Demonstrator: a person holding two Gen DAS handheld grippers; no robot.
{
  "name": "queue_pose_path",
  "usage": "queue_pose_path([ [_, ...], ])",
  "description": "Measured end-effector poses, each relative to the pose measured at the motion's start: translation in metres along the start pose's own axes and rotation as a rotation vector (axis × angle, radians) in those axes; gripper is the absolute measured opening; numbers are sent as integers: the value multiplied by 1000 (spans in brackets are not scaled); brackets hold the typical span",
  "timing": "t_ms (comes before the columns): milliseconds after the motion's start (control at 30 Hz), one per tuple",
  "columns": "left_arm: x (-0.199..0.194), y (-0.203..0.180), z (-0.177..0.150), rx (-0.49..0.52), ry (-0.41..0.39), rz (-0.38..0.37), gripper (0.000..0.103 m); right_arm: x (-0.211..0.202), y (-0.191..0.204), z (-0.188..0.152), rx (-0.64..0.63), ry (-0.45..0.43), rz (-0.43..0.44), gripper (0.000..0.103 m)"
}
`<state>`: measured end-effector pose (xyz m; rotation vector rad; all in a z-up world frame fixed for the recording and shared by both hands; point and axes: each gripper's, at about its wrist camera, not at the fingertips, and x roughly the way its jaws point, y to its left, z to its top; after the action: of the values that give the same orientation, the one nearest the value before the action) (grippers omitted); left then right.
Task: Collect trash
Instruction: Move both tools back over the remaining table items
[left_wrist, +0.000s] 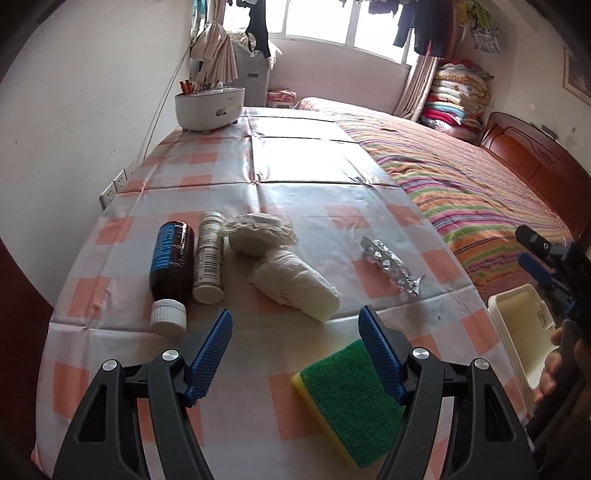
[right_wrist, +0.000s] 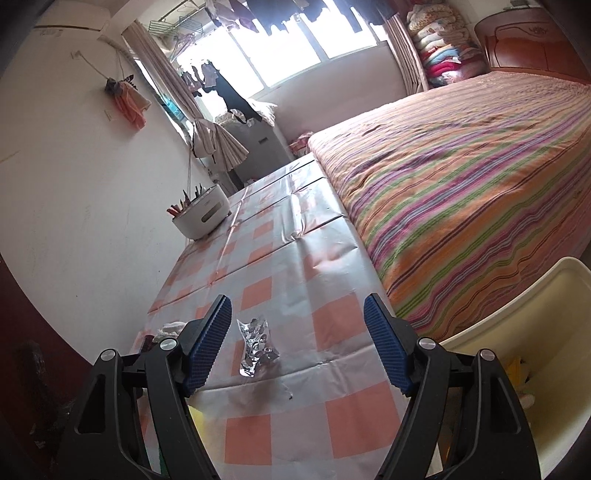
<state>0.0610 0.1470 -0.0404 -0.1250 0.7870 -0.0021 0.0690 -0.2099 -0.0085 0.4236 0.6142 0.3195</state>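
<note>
The left gripper (left_wrist: 295, 325) is hovering over the near end of the table, its ribbed blue pads (left_wrist: 212, 354) standing wide apart and holding nothing. The right gripper (right_wrist: 297, 314) is likewise gaping with nothing between its fingers, and the crumpled foil blister pack (right_wrist: 256, 345) is lying just beyond its left pad on the cloth.

Largest first: a bed (left_wrist: 461, 173) under a striped, multicoloured cover is running along the right side of the table. The table (left_wrist: 295, 166) is wearing a glossy plastic cloth in peach and pale checks, creased along fold lines. A cream plastic bin (right_wrist: 546, 332) with smooth walls is sitting at the near right, beside the table's edge. At the far left a white oval holder (left_wrist: 210, 107) is carrying upright sticks.

In the left wrist view a rectangular sponge (left_wrist: 347, 402), green scouring face over a yellow layer, is lying under the right finger of the left gripper. Ahead of that gripper, two wads of white crumpled tissue (left_wrist: 291, 273) are resting in the middle, touching each other. To their left a dark brown bottle (left_wrist: 171, 266) with a blue label and a ribbed white cap is lying on its side, cap nearest; its print is too small to read. Touching it, a slim white tube (left_wrist: 209, 258) is lying parallel, showing a barcode. The blister pack (left_wrist: 391, 266) is lying to the right of the tissue, apart from it, silvery and dimpled.
</note>
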Motion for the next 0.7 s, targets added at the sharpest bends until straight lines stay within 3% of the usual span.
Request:
queue_pose_path([
  [167, 13, 12, 11, -44, 34, -16, 69, 1, -2, -17, -64, 25, -84, 73],
  [300, 18, 18, 19, -77, 42, -47, 69, -34, 6, -9, 0, -101, -79, 73],
  [367, 16, 20, 19, -80, 20, -31, 69, -61, 25, 4, 49, -198, -19, 80],
  [467, 11, 23, 20, -70, -2, 23, 69, -110, 73, 31, 81, -315, 157, 88],
  [600, 3, 36, 21, -134, -28, 36, 69, -161, 128, 53, 42, -408, 332, 96],
  [700, 3, 49, 21, -189, -41, 45, 69, -186, 147, 55, 34, -433, 371, 96],
])
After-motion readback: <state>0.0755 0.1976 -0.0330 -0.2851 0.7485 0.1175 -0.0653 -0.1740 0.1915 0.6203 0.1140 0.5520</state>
